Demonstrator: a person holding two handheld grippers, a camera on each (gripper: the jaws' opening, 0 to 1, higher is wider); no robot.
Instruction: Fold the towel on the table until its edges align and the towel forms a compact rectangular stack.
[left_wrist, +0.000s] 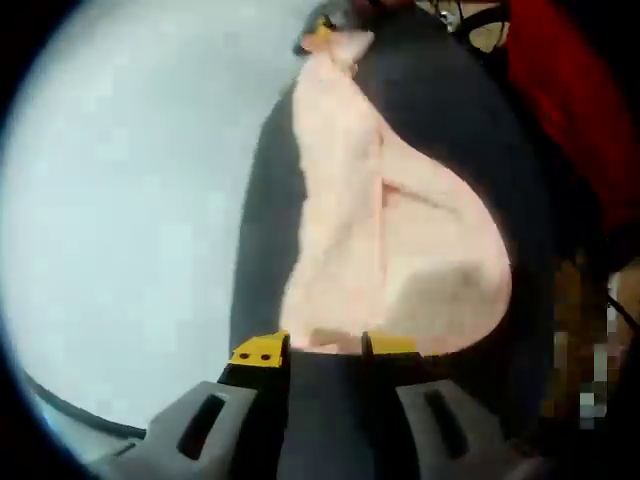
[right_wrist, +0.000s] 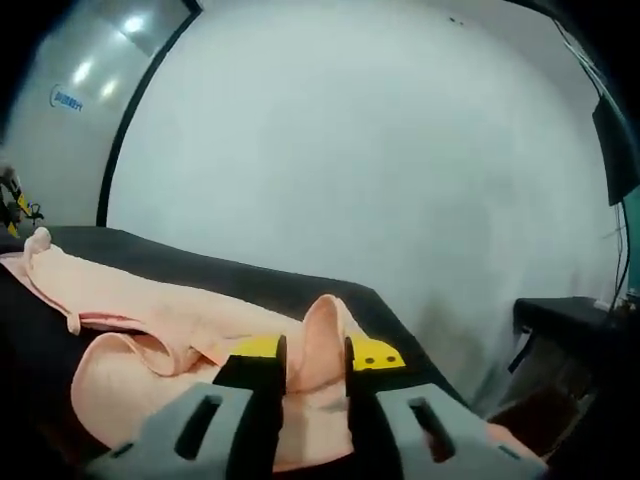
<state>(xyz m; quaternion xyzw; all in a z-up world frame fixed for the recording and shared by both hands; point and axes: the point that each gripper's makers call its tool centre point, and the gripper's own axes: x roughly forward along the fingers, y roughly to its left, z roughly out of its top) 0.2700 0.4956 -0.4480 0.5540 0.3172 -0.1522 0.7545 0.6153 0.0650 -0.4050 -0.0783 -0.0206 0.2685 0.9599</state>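
A pale pink towel (left_wrist: 390, 240) hangs slack over the dark table (left_wrist: 260, 250), stretched between both grippers. In the left gripper view, my left gripper (left_wrist: 326, 347) is at the bottom, its yellow-tipped jaws shut on the towel's near edge. The towel's far corner rises to the right gripper (left_wrist: 322, 33) at the top. In the right gripper view, my right gripper (right_wrist: 316, 356) is shut on a bunched fold of the towel (right_wrist: 150, 310). The rest of the cloth runs left across the table (right_wrist: 230, 275) to a raised corner beside the left gripper (right_wrist: 12, 205).
A white wall (right_wrist: 350, 150) stands behind the table. A red shape (left_wrist: 570, 90) and part of a person are at the right of the left gripper view. A dark screen (right_wrist: 615, 140) and a dark bench (right_wrist: 560, 315) are at the right of the right gripper view.
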